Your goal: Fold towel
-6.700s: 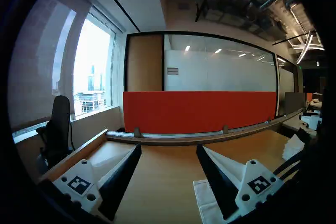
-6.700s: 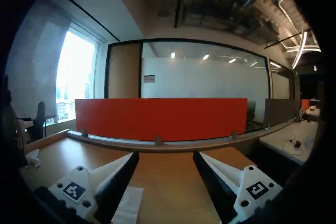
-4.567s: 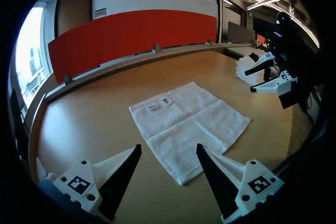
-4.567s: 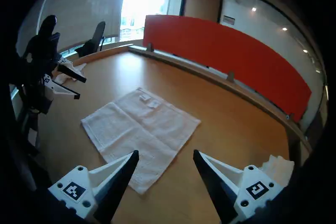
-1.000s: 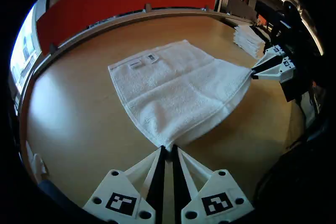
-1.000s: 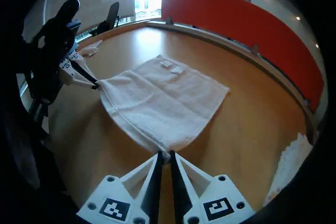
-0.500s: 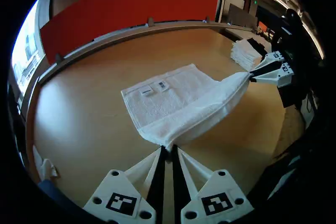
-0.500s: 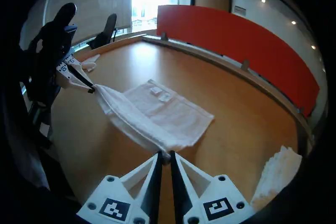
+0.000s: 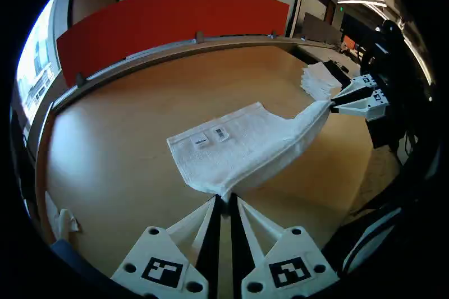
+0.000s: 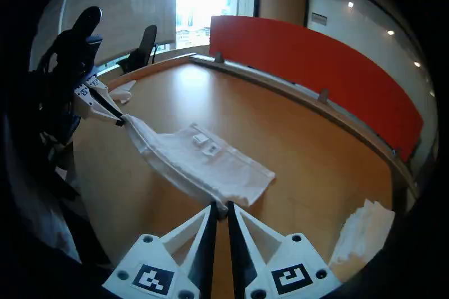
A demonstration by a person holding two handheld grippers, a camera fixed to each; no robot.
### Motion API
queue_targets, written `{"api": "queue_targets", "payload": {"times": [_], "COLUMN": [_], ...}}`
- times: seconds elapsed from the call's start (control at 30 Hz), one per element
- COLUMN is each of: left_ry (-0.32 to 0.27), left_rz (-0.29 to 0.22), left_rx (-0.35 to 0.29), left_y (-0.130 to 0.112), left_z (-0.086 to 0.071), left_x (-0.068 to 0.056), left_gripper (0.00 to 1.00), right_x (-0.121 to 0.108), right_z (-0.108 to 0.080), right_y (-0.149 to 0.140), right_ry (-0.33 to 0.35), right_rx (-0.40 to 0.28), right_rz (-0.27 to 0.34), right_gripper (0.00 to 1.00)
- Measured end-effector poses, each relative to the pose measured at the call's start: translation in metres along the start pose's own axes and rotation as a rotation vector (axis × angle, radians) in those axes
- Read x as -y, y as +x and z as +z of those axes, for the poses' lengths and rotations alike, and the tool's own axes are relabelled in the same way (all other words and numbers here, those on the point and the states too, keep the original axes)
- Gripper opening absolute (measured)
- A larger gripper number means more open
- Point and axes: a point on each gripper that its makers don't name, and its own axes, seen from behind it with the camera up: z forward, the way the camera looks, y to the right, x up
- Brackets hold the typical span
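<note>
towel (image 9: 241, 147), white, lies partly on the wooden table (image 9: 112, 130), its near edge lifted off the wood while the far part with two small labels (image 9: 207, 137) rests flat. in the left gripper view the left gripper (image 9: 224, 198) has its jaws closed on one near corner, and off to the right the right gripper (image 9: 332, 105) pinches the other corner, held higher, so the edge hangs between them. the right gripper view shows that gripper's jaws shut on its corner, with the left gripper off to the left. the left gripper view shows a stack of folded towels (image 9: 317, 79) just behind the right gripper. the right gripper view takes in a bright window (image 10: 202, 1), an office chair (image 10: 143, 44) and a crumpled cloth (image 10: 120, 94) near the table's edge. a red divider (image 9: 168, 18) backs the table.
</note>
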Motion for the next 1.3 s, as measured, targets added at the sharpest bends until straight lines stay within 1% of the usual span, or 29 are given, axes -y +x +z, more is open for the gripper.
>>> {"api": "queue_targets", "payload": {"times": [0.17, 0.3, 0.57, 0.7, 0.87, 1.0, 1.17, 1.3], "left_ry": [-0.006, -0.010, -0.009, -0.007, -0.001, 0.006, 0.015, 0.023], "left_rz": [0.003, -0.002, -0.018, -0.017, -0.016, -0.010, -0.008, -0.015], "left_rx": [-0.001, -0.003, 0.002, -0.002, -0.005, -0.004, 0.007, 0.029], "left_y": [0.001, 0.002, -0.002, 0.001, 0.007, 0.012, 0.016, 0.016], "left_z": [-0.008, -0.012, -0.009, -0.008, -0.002, 0.005, 0.018, 0.031], "left_x": [-0.004, -0.007, -0.008, -0.006, -0.001, 0.005, 0.012, 0.019], "left_gripper": [0.11, 0.11, 0.11, 0.11, 0.11, 0.11, 0.11, 0.11], "right_x": [0.002, 0.002, 0.004, 0.003, -0.002, -0.008, -0.018, -0.026], "right_z": [-0.009, -0.012, -0.011, -0.010, -0.004, 0.004, 0.018, 0.031], "right_y": [0.003, 0.005, 0.003, 0.003, 0.004, 0.000, -0.001, 0.000], "right_ry": [0.003, 0.002, 0.005, 0.006, 0.007, 0.009, 0.008, 0.006], "right_rx": [-0.003, -0.005, 0.002, 0.005, 0.015, 0.042, 0.069, 0.079], "right_rz": [-0.005, -0.009, -0.018, -0.021, -0.023, -0.031, -0.055, -0.064], "right_gripper": [0.13, 0.13, 0.13, 0.13, 0.13, 0.13, 0.13, 0.13]}}
